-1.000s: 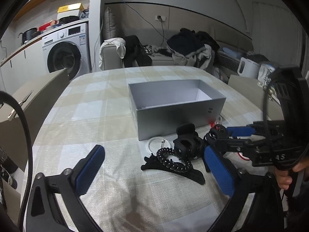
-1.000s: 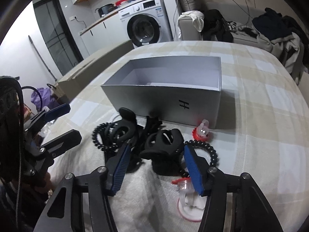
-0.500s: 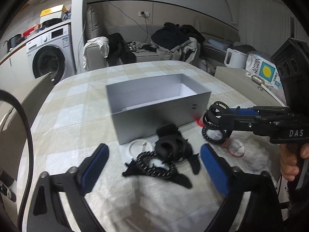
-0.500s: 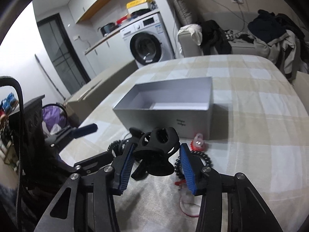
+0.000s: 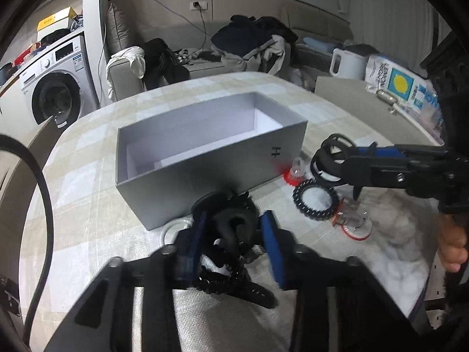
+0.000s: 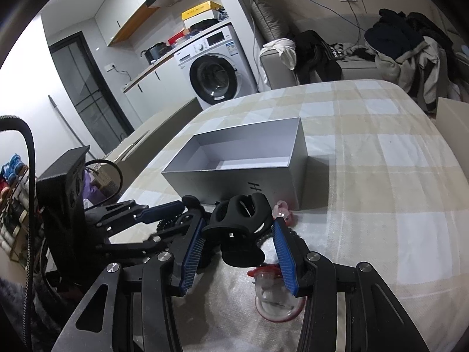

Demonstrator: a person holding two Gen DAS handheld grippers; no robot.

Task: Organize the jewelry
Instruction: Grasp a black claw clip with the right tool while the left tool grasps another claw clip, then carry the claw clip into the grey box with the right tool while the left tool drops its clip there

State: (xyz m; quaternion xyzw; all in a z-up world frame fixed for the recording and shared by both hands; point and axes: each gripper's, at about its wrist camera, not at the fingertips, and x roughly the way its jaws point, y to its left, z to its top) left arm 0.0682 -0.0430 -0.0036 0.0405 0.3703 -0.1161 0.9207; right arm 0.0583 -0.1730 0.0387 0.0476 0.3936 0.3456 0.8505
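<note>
right gripper [image 6: 239, 252] clamping black clip [image 6: 240, 228], coil tie [image 5: 315, 202] visible left view only

A silver-grey box [image 5: 211, 158] with a white interior is set on a beige-and-white checked cloth [image 6: 381, 152]; black clips [image 6: 240, 223], a black coil tie [image 5: 315, 202] and blue-padded fingers [image 6: 283, 256] are seen.

A table [image 6: 381, 176] under a pale checked cloth carried an open grey box [image 5: 205, 170]; just before it lay a black coiled hair tie [image 5: 315, 204], black hair claws [image 5: 234, 226] and red-rimmed clear suction cups [image 5: 356, 226].
</note>
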